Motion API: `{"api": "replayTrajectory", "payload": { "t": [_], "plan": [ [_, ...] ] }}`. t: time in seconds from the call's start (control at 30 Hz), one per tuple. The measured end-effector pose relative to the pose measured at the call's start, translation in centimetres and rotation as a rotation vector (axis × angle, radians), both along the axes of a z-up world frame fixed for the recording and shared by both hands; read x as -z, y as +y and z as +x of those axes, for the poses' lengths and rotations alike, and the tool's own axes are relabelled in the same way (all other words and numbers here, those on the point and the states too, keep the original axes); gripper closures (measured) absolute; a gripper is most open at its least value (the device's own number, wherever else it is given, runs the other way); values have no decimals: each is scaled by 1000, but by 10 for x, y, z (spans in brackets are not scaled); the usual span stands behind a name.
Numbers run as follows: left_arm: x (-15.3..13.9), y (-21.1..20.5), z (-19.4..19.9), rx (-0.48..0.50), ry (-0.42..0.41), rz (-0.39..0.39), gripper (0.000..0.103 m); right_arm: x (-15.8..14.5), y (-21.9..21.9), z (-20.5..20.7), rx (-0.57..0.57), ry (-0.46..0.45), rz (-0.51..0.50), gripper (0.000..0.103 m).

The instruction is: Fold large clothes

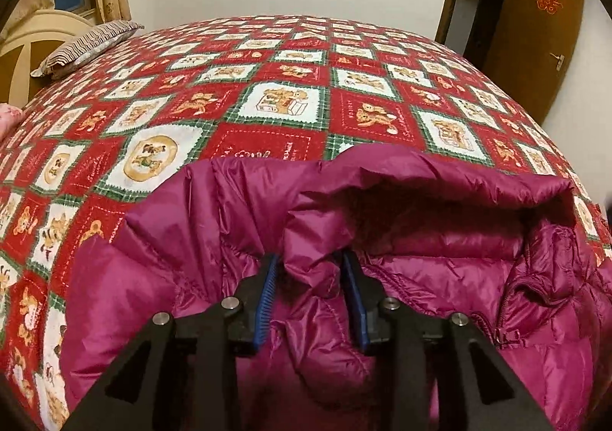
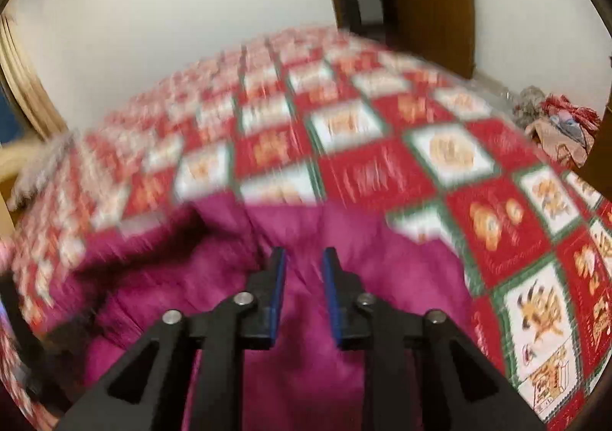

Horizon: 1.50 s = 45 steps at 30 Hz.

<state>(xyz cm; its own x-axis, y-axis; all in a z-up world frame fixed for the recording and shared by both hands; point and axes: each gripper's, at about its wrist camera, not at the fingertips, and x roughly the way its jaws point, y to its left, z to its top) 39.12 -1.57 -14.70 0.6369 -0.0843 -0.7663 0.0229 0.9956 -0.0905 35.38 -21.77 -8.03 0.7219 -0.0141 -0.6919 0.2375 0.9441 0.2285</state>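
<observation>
A magenta puffer jacket (image 1: 440, 259) lies on the bed with its hood standing open toward the far side and its zipper at the right. My left gripper (image 1: 310, 259) is shut on a bunched fold of the jacket at the base of the hood, the fabric pinched between its blue pads (image 1: 267, 289). In the blurred right wrist view the jacket (image 2: 401, 278) fills the lower middle. My right gripper (image 2: 304, 252) stands narrow, with a ridge of the magenta fabric caught between its pads.
The bed is covered by a red, white and green teddy-bear patchwork sheet (image 1: 283, 102). A striped pillow (image 1: 88, 44) lies at the far left by a cream headboard (image 1: 23, 60). A brown door (image 1: 535, 37) stands beyond the right side, and a heap of cloth (image 2: 554, 125) sits off the bed's right edge.
</observation>
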Motion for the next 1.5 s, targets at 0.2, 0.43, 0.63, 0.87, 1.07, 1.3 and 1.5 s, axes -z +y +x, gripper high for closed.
{"api": "replayTrajectory", "payload": {
  "t": [0.2,0.43,0.63,0.87,1.07,1.3,1.5],
  "plan": [
    [-41,21,-20,20,14,-96,60,11,25,72,-98,83,15,50],
    [-97,5,0,49,-146,-118,25,69,56,51,-248,143,-226,63],
    [0,-15,58,-59,50,81,25,71,57,53,-252,128,-257,61],
    [14,-19,60,-70,25,114,22,71,54,55,-256,107,-223,57],
    [-3,-11,51,-32,28,52,20,69,59,54,-254,119,-266,51],
    [-106,46,-49,137,-171,-176,20,-15,52,-20,-261,-41,-151,38],
    [-163,94,-165,280,-195,-222,20,-105,44,-170,-270,-148,-118,22]
  ]
}}
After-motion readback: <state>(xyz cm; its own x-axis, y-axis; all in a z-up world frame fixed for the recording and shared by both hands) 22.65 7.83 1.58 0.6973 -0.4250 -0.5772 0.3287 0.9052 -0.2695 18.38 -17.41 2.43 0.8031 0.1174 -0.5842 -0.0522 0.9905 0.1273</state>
